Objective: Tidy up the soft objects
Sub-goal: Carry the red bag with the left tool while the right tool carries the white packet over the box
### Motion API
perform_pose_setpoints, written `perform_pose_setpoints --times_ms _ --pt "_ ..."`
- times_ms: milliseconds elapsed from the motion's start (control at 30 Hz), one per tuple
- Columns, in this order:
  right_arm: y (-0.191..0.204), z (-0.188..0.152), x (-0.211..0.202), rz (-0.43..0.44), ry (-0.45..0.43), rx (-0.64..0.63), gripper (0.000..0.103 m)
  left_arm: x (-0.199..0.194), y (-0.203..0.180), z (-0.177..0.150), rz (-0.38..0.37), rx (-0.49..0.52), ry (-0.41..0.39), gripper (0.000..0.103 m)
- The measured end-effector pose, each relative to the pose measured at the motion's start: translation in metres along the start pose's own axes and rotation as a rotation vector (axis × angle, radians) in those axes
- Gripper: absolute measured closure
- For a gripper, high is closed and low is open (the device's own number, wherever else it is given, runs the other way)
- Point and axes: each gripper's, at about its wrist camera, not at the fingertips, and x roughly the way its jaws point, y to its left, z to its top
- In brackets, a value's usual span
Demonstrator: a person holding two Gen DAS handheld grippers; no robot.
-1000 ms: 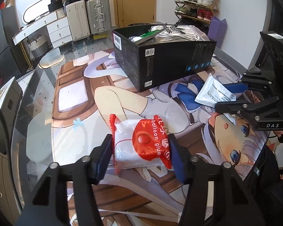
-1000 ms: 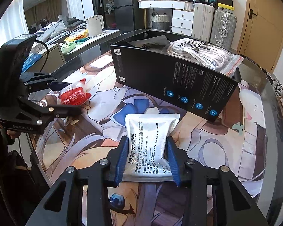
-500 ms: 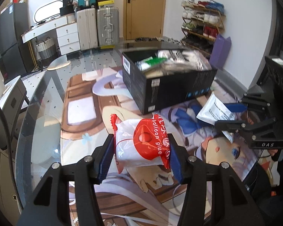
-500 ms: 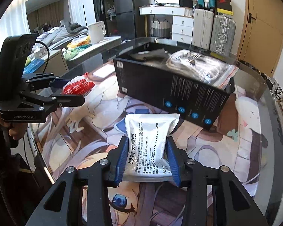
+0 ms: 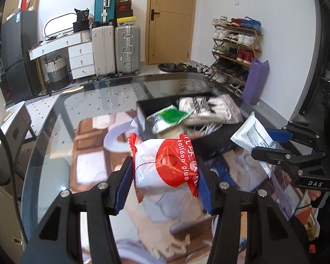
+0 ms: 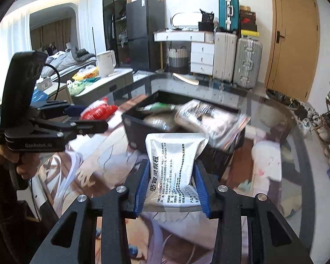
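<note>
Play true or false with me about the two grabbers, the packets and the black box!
1. The left gripper holds a red and white packet between its fingers. True.
2. The right gripper is empty. False: it is shut on a white pouch with printed text.
3. The black box already has bagged things inside. True.
4. The red and white packet lies flat on the table. False: it is held up off the table.
5. Both packets are inside the black box. False: each is in a gripper, outside it.
</note>
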Motion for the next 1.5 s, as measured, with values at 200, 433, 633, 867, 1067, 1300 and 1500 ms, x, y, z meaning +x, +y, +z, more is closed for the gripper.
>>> perform_pose_setpoints --times_ms 200,433,633,867,1067,1300,1500 --pt "-0.012 0.025 0.002 -0.030 -0.049 -0.028 0.063 0.018 -0.005 0.019 -0.001 0.015 -0.007 0.050" --pt "-0.026 0.046 0.015 -0.055 -0.080 -0.061 0.063 0.032 -0.004 0.034 0.013 0.012 -0.025 0.050" --pt "-0.031 0.052 0.033 -0.086 -0.078 -0.111 0.063 0.042 -0.002 0.041 0.023 0.014 -0.029 0.050" --pt "-0.038 0.053 0.055 -0.116 -0.065 -0.128 0.062 0.054 -0.002 0.046 0.030 0.013 -0.032 0.050" --pt "-0.036 0.053 0.071 -0.108 -0.048 -0.146 0.063 0.064 -0.004 0.049 0.035 0.018 -0.026 0.050" --pt "-0.036 0.050 0.083 -0.107 -0.025 -0.159 0.062 0.073 -0.011 0.051 0.041 0.046 -0.016 0.050" --pt "-0.037 0.050 0.079 -0.087 -0.022 -0.141 0.052 0.075 -0.015 0.049 0.037 0.061 -0.009 0.047"
